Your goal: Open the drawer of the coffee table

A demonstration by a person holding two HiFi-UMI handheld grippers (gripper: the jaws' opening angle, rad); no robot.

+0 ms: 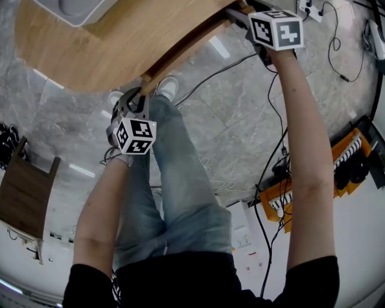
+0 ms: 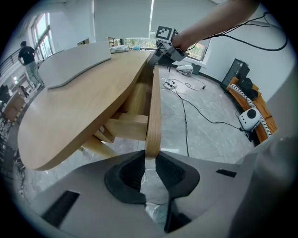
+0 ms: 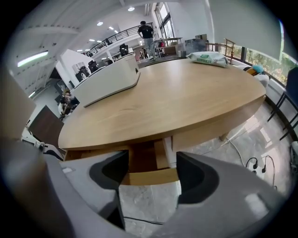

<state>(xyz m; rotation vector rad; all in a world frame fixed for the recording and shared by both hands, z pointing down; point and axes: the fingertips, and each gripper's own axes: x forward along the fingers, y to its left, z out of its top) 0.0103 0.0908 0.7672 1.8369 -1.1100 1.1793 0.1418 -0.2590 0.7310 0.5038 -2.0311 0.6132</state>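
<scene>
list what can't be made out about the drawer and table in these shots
- Drawer inside: head view, the table top covers it; the gripper views show only its front board and a dark gap.
- Right gripper jaws: head view, its marker cube hides them.
- White pack: right gripper view, print too small.
- Grey box: head view, cut off by the top edge.

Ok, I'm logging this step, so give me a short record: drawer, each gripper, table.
drawer front: stands out from the table edge, partly open
left gripper: shut on one end of the drawer front
right gripper: open, at the other end of the front, not gripping
table top: white box, white bag
</scene>
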